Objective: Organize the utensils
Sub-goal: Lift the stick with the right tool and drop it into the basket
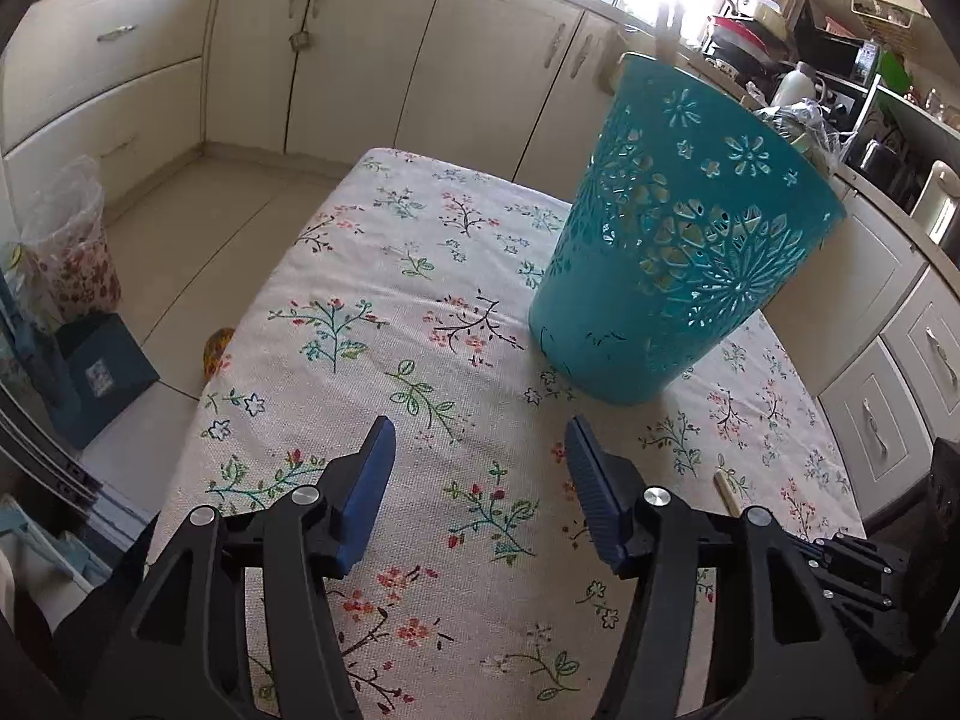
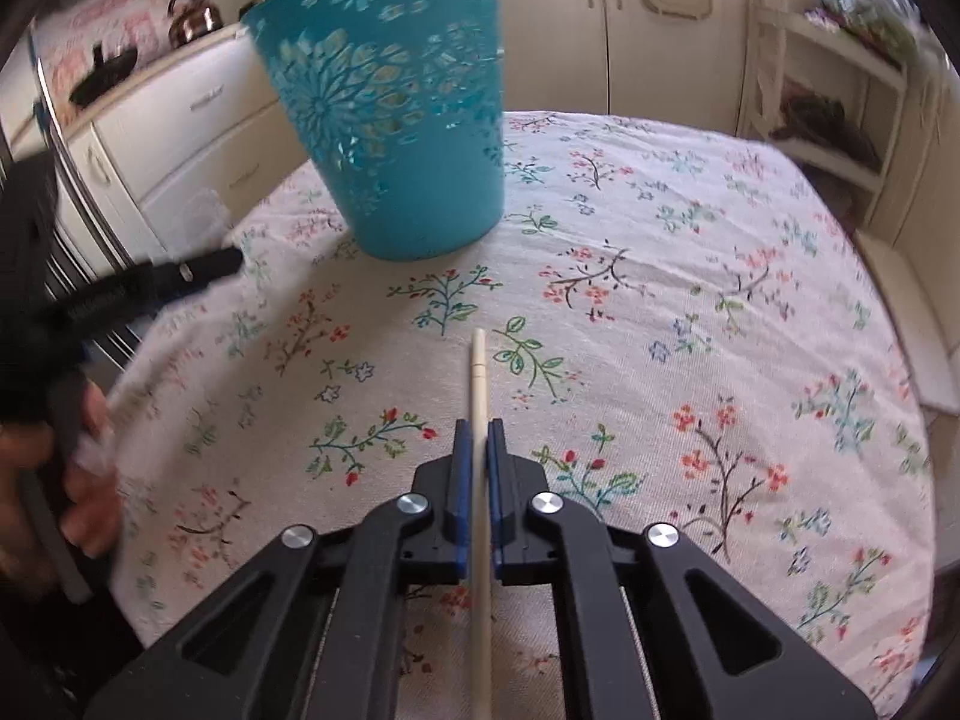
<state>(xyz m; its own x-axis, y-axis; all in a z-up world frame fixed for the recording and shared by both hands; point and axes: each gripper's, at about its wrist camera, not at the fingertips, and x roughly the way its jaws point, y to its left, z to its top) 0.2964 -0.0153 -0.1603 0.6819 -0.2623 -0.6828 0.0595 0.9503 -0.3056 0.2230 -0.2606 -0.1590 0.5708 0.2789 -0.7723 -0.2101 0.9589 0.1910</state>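
Observation:
A teal cut-out plastic basket [image 1: 678,252] [image 2: 408,138] stands upright on the floral tablecloth [image 1: 360,360] [image 2: 690,276]. Pale handles [image 1: 667,30] poke out of its top, blurred by window light. My left gripper [image 1: 480,423] hovers over the cloth just in front of the basket, open, with nothing between its blue pads. My right gripper [image 2: 479,425] is shut on a pale wooden stick [image 2: 478,372] that points toward the basket. The stick's tip [image 1: 726,492] also shows in the left wrist view. A hand [image 2: 90,480] holds the left gripper at the left edge.
Cream cabinets [image 1: 360,60] line the walls around the table. A lined bin [image 1: 72,252] and a blue box [image 1: 102,372] sit on the floor left of the table. A cluttered counter [image 1: 780,60], a kettle [image 2: 192,15] and an open shelf [image 2: 828,120] are further back.

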